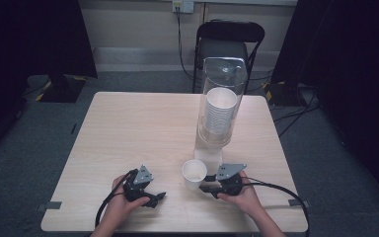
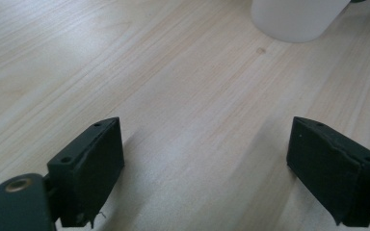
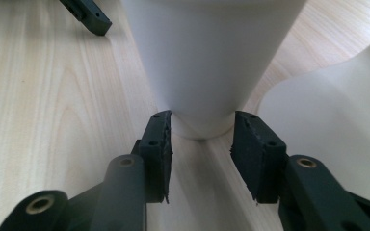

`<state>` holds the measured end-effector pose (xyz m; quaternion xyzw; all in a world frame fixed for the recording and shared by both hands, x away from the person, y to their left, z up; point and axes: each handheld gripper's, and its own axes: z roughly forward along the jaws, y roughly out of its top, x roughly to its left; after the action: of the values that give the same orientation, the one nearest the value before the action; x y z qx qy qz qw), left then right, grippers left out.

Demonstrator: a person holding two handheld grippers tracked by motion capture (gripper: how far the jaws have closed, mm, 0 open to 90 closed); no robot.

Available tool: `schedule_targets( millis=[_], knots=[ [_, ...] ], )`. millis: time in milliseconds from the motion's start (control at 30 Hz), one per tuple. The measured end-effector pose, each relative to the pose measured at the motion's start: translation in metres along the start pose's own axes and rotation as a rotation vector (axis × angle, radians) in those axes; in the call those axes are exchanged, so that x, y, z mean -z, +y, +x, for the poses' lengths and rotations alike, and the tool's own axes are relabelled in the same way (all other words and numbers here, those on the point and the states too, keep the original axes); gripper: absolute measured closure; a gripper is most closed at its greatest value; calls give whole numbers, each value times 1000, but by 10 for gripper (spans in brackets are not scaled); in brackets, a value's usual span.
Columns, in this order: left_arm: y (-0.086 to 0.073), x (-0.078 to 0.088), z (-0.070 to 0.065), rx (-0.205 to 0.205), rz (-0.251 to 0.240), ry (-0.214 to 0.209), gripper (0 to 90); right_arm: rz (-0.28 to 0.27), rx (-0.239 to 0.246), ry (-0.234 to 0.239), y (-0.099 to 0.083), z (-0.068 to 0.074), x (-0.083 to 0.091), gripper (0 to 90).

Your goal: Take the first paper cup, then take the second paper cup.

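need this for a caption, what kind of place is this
Probably a lab or studio set up for recording: a lone wooden table on grey carpet, black curtains at both sides, cables on the floor, and a clear cup dispenser as a prop.

This is looking like a lab or recording room: a bare wooden table is standing on grey carpet, dark curtains are hanging along both sides, cables are trailing across the floor, and a wall socket is feeding one
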<state>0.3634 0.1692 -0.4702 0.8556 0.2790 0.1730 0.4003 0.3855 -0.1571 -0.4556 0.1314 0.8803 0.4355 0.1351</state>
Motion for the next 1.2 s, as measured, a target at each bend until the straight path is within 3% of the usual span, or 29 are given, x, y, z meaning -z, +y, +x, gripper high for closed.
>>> schedule_targets(
  millis=[67, 133, 200, 333, 400, 433, 467, 533, 667, 700, 833, 933, 1000, 1100, 1200],
  knots=[
    [0, 0, -1, 6, 1, 1, 142, 0, -3, 2, 0, 1, -2, 558],
    [1, 1, -1, 1, 11, 4, 153, 14, -4, -1, 0, 0, -1, 452],
    [1, 0, -2, 19, -8, -4, 155, 21, -11, -46, 0, -2, 6, 334],
    [8, 3, -4, 33, -5, -54, 160, -3, -44, -99, -7, -8, 26, 231],
    [14, 4, -6, 126, 9, -95, 160, -14, -66, -130, -13, -13, 34, 224],
    [18, 6, -7, 153, 14, -95, 164, -18, -80, -147, -16, -15, 37, 202],
    [22, 8, -8, 153, 2, -100, 168, -19, -89, -165, -17, -18, 39, 183],
    [30, 12, -9, 167, -8, -126, 179, -24, -96, -191, -19, -22, 42, 179],
    [47, 18, -7, 176, -17, -122, 223, -37, -111, -216, -21, -25, 44, 160],
    [58, 22, -4, 187, -34, -108, 228, -36, -112, -222, -21, -25, 44, 164],
    [75, 27, -3, 227, -67, -122, 276, -46, -112, -243, -20, -27, 47, 163],
    [83, 26, -6, 233, -61, -125, 299, -58, -119, -254, -20, -28, 49, 163],
    [93, 20, -9, 216, -40, -121, 334, -78, -126, -270, -19, -29, 50, 165],
    [103, 13, -13, 255, -35, -135, 380, -92, -132, -283, -18, -30, 50, 168],
    [109, 4, -14, 261, 32, -122, 465, -94, -138, -284, -17, -31, 51, 170]
  ],
)
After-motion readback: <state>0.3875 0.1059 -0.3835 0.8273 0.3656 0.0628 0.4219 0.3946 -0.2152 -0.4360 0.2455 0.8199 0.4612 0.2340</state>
